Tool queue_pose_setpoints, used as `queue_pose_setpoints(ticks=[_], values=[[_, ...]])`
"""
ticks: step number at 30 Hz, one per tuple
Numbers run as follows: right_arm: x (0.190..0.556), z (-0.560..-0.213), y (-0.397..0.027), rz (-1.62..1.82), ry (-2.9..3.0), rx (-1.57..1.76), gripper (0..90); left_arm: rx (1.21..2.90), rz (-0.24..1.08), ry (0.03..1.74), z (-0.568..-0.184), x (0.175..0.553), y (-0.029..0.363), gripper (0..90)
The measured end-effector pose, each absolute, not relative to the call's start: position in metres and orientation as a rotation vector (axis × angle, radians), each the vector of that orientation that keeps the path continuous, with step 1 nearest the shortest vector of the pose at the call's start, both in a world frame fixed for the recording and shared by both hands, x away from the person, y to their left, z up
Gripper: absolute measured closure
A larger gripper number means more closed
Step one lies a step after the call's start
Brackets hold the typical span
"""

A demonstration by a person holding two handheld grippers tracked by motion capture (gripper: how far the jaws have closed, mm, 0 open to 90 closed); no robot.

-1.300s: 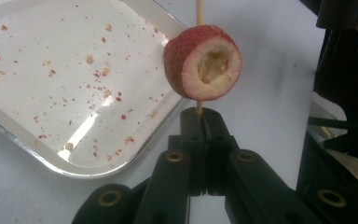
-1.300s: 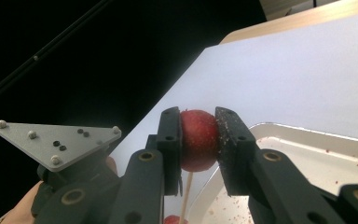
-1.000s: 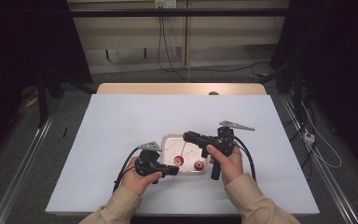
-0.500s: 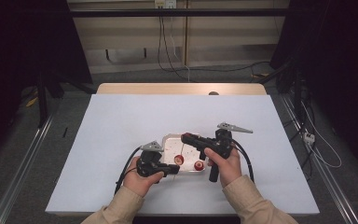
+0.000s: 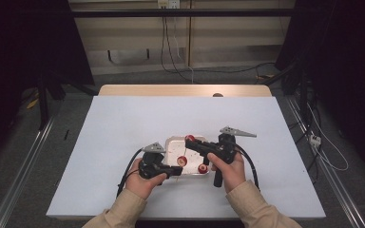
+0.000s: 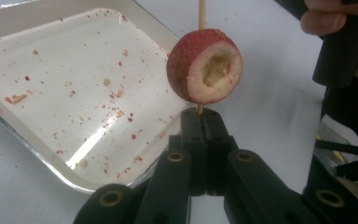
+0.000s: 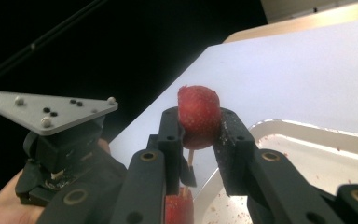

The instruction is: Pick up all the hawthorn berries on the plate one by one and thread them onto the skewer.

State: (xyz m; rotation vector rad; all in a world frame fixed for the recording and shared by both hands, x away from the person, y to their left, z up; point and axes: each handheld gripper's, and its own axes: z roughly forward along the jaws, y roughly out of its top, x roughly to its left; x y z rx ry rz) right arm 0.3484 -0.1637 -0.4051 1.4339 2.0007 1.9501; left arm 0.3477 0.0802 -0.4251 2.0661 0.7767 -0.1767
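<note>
Left gripper (image 6: pixel 200 116) fingers clamp the skewer (image 6: pixel 202 14); right gripper (image 7: pixel 199 128) fingers squeeze a red fruit piece (image 7: pixel 198 114)

Tray in the middle of the table, fruit pieces over it

The tray (image 5: pixel 171 142) is lying on the table (image 5: pixel 123 118); one fruit piece (image 6: pixel 204 66) is sitting on a skewer (image 6: pixel 202 11) above it, another piece (image 7: pixel 198 116) probably just behind.

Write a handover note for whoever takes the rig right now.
Left gripper: shut on the skewer, held upright by its lower end.
Right gripper: shut on a red fruit piece, with the skewer tip just below it.
Done: one cored fruit half is threaded on the skewer. In the high view another piece lies in the tray.
Left: push the held piece down, then likely thread the rest.
</note>
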Motion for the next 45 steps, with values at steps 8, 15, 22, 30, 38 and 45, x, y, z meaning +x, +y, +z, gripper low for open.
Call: queue_pose_setpoints(ticks=[8,15,22,30,38,45], values=[[0.3511,-0.3973,-0.1594,1.917,1.953,1.398,60.7,2.101,-0.195,0.761,-0.4265,0.3462,0.0791,90.0],[0.3537,-0.3976,-0.1555,1.882,2.026,1.41,72.8,2.094,-0.182,0.758,-0.4246,0.3461,0.0799,90.0],[0.3517,-0.3995,-0.1571,1.903,1.969,1.424,73.5,2.083,-0.135,0.775,-0.4222,0.344,0.0778,90.0],[0.35,-0.4015,-0.1537,1.916,1.974,1.407,73.6,2.059,-0.123,0.786,-0.4231,0.3428,0.0779,90.0],[0.3505,-0.4015,-0.156,1.926,1.957,1.411,73.6,2.023,-0.104,0.8,-0.4225,0.3426,0.0783,90.0],[0.3492,-0.4048,-0.1547,1.935,1.963,1.415,73.7,2.037,-0.123,0.806,-0.425,0.3433,0.0754,90.0]])
